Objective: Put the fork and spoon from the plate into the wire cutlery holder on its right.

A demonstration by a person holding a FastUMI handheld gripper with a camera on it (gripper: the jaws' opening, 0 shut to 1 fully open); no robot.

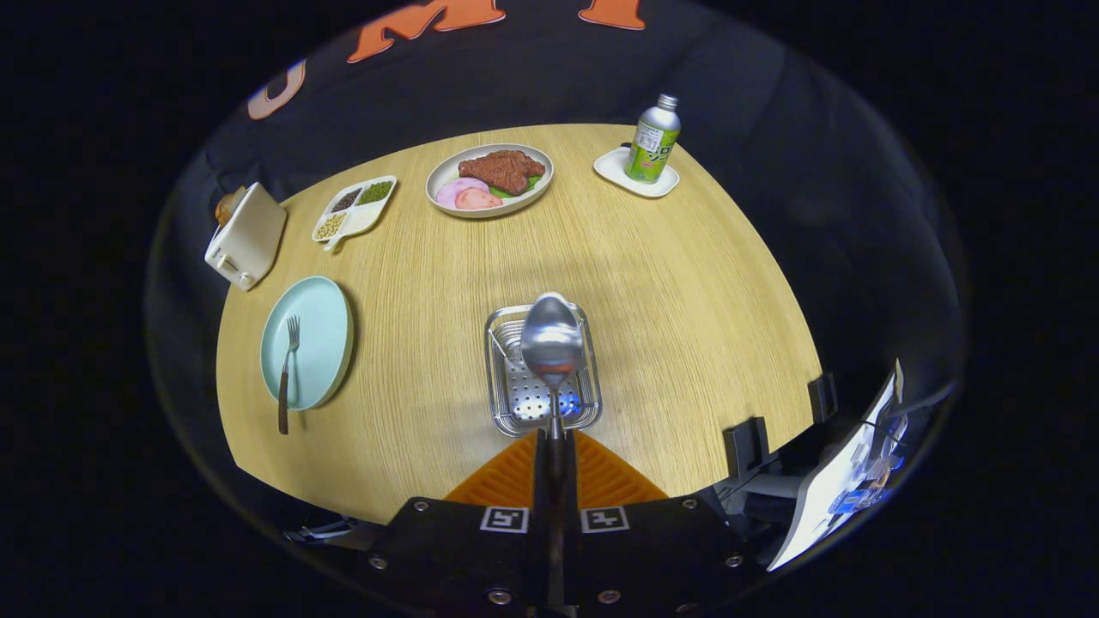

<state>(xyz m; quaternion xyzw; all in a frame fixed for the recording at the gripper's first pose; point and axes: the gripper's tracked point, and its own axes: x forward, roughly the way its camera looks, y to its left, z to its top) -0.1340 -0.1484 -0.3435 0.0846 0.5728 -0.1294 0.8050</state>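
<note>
My gripper [554, 446] is shut on the handle of a metal spoon [551, 342], whose bowl stands up ahead of the orange fingers [506, 476]. The spoon hangs over the wire cutlery holder [506, 395], a shiny rectangular basket with a perforated bottom, right below and ahead of the fingers. To the left of the holder lies a light blue plate [319, 330]. A fork [287, 373] with a dark handle rests on it, tines toward the far side, handle sticking out over the plate's near rim.
On the wooden table's far side stand a plate of meat and ham [489, 178], a divided dish of beans [354, 209] and a green bottle [654, 139] on a white coaster. A cream toaster [246, 236] sits at the left edge. Black clamps [745, 446] grip the near right edge.
</note>
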